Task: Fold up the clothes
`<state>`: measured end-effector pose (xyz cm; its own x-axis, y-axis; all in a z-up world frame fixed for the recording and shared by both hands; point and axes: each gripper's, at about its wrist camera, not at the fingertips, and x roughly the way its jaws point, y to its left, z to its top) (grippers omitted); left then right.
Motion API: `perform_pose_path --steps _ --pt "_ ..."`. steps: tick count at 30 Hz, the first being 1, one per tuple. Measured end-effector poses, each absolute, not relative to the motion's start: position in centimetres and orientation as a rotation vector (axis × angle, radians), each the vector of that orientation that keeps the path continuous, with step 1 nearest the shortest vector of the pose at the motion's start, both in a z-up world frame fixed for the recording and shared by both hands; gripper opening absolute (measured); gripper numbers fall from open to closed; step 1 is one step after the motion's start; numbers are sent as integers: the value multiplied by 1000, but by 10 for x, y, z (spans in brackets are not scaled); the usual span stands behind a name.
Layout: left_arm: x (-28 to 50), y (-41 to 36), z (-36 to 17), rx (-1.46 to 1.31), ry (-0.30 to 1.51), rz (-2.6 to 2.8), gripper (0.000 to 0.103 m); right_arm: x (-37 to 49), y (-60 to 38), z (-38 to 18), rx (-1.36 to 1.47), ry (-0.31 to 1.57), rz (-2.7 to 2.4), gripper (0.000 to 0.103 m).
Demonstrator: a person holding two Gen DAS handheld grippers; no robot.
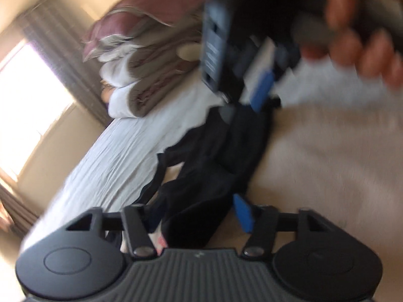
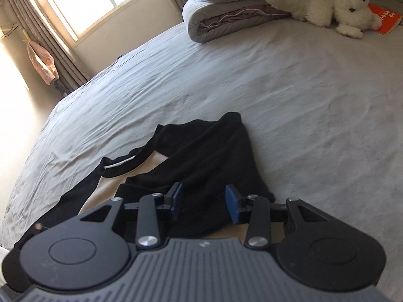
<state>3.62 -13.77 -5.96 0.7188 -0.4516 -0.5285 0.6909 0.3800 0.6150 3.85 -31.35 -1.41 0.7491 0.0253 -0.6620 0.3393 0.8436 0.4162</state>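
Right claw (image 2: 204, 201) half-open, straddling black garment (image 2: 201, 151)

Left wrist view motion-blurred, orange book (image 2: 385, 20) half hidden behind plush toy (image 2: 335, 10)

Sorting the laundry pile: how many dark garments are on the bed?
1: a black garment lies crumpled on the bed sheet in front of the right gripper. Others could be out of view.

Garment (image 2: 201, 151) black, white stripe; sheet (image 2: 277, 88) pale grey; plush toy (image 2: 327, 7) cream; book (image 2: 385, 20) orange; pads (image 2: 233, 202) blue
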Motion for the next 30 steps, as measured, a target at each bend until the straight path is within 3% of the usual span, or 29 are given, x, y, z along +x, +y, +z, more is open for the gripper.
perform_pose_path --steps 2,4,9,15,19,21,23,30 --pt "40 -140 -62 923 320 -725 20 38 -317 -14 553 710 -185 42" --pt "43 -139 -60 887 343 -696 6 38 -320 -14 560 713 -184 42" --pt "64 -99 -31 508 389 -528 5 39 -324 -17 557 728 -190 42" --pt "98 4 -23 -203 528 -309 5 38 -322 -19 522 742 -185 43" --pt "104 49 -46 -473 596 -287 7 39 -318 -23 465 759 -181 44" --pt "107 65 -56 -582 613 -301 19 40 -315 -25 435 768 -181 45" --pt "111 77 -65 -681 625 -307 49 40 -312 -27 404 773 -179 48" --pt "125 91 -78 -848 648 -272 51 41 -285 -28 160 782 -160 59"
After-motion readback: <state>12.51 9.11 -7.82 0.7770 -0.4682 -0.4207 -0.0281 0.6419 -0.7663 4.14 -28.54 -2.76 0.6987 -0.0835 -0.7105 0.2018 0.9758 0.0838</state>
